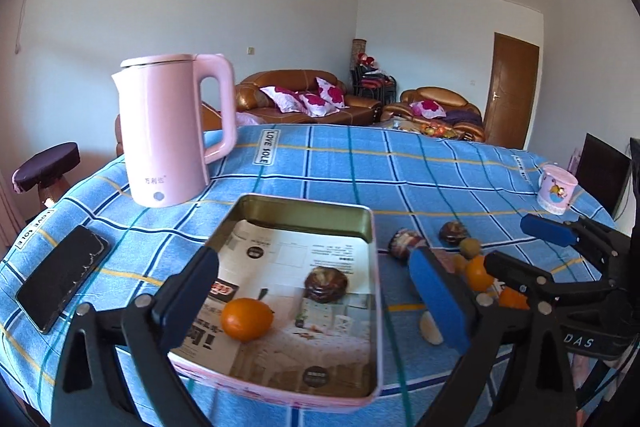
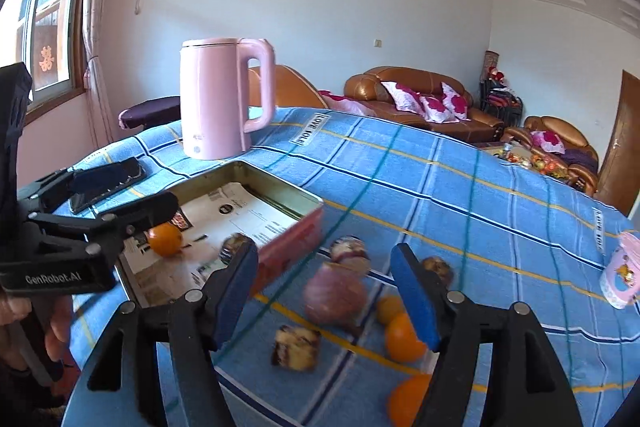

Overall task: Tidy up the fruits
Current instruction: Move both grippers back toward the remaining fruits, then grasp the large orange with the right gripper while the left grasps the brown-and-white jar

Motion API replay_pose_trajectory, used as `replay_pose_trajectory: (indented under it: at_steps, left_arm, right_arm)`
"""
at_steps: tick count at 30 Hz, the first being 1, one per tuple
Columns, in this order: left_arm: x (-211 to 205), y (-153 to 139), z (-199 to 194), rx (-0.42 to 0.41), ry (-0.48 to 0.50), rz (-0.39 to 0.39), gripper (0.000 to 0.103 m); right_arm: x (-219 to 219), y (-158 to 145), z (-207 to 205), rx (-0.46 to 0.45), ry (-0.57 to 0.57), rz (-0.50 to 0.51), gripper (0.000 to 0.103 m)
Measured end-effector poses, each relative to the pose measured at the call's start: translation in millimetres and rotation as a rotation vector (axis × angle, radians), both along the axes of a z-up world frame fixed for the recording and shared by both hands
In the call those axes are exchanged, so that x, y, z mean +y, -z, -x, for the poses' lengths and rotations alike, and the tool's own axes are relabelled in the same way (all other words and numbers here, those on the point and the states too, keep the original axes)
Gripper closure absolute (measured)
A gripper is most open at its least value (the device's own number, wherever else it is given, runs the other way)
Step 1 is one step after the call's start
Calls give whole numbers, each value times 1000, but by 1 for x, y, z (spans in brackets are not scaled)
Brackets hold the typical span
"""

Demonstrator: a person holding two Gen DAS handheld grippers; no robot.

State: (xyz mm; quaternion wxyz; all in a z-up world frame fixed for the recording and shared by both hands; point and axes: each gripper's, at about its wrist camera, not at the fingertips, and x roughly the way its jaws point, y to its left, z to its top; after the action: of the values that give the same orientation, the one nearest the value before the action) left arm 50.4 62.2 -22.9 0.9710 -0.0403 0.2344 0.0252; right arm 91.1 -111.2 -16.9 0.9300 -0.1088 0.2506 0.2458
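A pink-rimmed metal tin [image 1: 360, 227] lined with printed paper holds an orange [image 1: 247, 319] and a dark round fruit [image 1: 326, 283]. My left gripper [image 1: 316, 301] is open and empty above the tin's near part. The tin [image 2: 296, 239] and its orange [image 2: 165, 239] also show in the right wrist view. My right gripper [image 2: 326, 293] is open and empty above a loose pile on the cloth: a purple-red round fruit [image 2: 335, 297], several oranges [image 2: 404, 338], a brown cake-like piece [image 2: 296, 348] and dark fruits [image 2: 350, 249]. The right gripper [image 1: 516, 251] also appears in the left wrist view.
A pink kettle [image 1: 172, 131] stands behind the tin. A black phone [image 1: 62, 279] lies left of the tin. A pink cup [image 1: 557, 189] stands at the table's right edge. The blue checked tablecloth [image 1: 400, 167] covers the round table. Sofas stand behind.
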Motion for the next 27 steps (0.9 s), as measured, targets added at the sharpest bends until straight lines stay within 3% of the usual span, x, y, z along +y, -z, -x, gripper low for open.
replay_pose_trajectory:
  at_steps: [6,10,12,17,27]
  left_arm:
    - [-58,16,-4,46,111,-65,5]
    - [-86,29,-8,92,169,-118,14]
    - [-91,33,-11,116,182,-114,15]
    - [-93,43,-19,175,202,-87,34]
    - [-100,52,-29,241,228,-95,37]
  right_arm:
    - [-53,23,1,66,120,16,32]
    - [-65,36,-5,121,129,-12,32]
    - [-66,39,-8,146,115,-38,32]
    - [-65,49,-9,169,113,-25,33]
    - [-71,53,-13,223,90,-44,44]
